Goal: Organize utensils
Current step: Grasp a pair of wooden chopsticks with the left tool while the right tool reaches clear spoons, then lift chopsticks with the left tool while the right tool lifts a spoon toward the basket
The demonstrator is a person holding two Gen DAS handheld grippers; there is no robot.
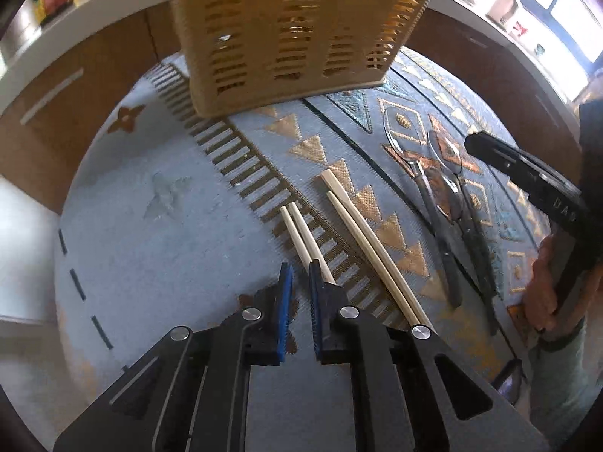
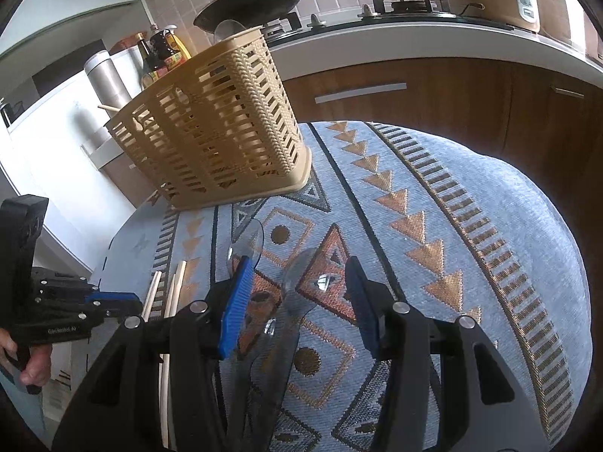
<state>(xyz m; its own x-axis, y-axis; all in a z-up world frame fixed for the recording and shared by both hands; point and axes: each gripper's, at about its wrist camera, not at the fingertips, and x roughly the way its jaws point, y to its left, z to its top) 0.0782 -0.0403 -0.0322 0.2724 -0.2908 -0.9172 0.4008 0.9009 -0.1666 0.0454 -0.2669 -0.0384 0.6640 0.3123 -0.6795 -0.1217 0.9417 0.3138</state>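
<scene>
My right gripper [image 2: 297, 309] hung wide open right over the clear spoons [image 2: 297, 293], handles running back toward me. Left gripper [image 1: 299, 293] sat narrowly open beside the chopsticks [image 1: 301, 233]. Basket [image 2: 211, 135] stood beyond.

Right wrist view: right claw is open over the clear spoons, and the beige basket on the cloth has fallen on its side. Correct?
Not quite. The basket stands upright on its base on the cloth, as the right wrist view shows. The rest holds: the right claw is open over the clear spoons.
</scene>
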